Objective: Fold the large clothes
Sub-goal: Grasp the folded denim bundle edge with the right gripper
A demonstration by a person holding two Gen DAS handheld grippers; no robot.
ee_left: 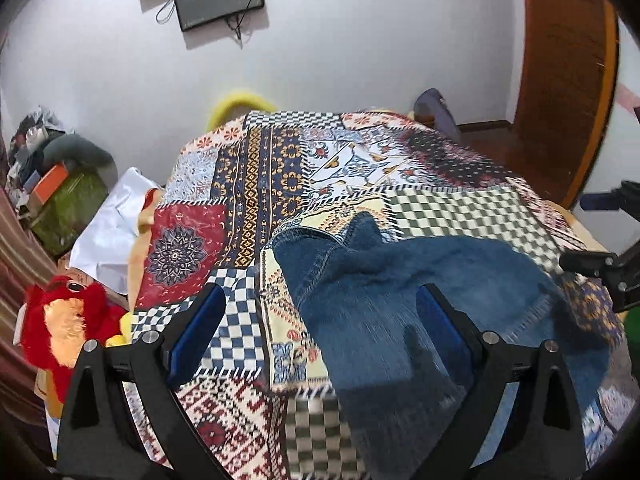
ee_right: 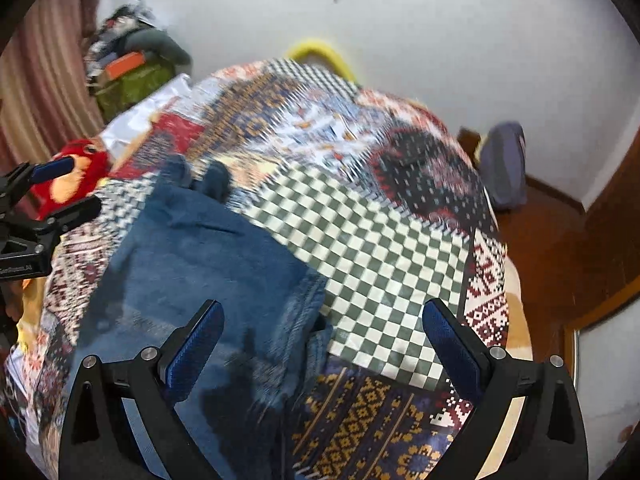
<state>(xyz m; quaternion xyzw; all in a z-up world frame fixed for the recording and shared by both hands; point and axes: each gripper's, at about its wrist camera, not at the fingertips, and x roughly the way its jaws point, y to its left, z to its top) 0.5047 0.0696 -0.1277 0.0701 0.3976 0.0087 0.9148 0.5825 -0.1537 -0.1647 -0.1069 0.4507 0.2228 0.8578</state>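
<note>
1. Blue denim jeans point(ee_left: 420, 296) lying on the patchwork tablecloth point(ee_left: 240, 184), towards the near side of the table; two leg ends point(ee_right: 200, 178) pointing to the far side, the broad body nearer the cameras. Bunched and creased rather than flat; whether already doubled over cannot be told through the blur.
2. Left gripper point(ee_left: 320, 320) hovering above the jeans' left edge, jaws spread wide, nothing between the blue pads point(ee_left: 200, 328).
3. Right gripper point(ee_right: 324, 332) hovering over the jeans' right edge, where denim meets the green-checked patch, likewise spread wide and empty.
4. Judged step: between grasps, lining up on the garment for a fold; no fold clearly finished.
5. Next move calls for lowering each claw onto an edge or corner of the denim, pinching only the denim and not the cloth under it, then lifting both sides evenly.
6. Around: red plush toy point(ee_left: 68, 332) off the table's left side, dark screen point(ee_left: 218, 0) on the far wall.
</note>
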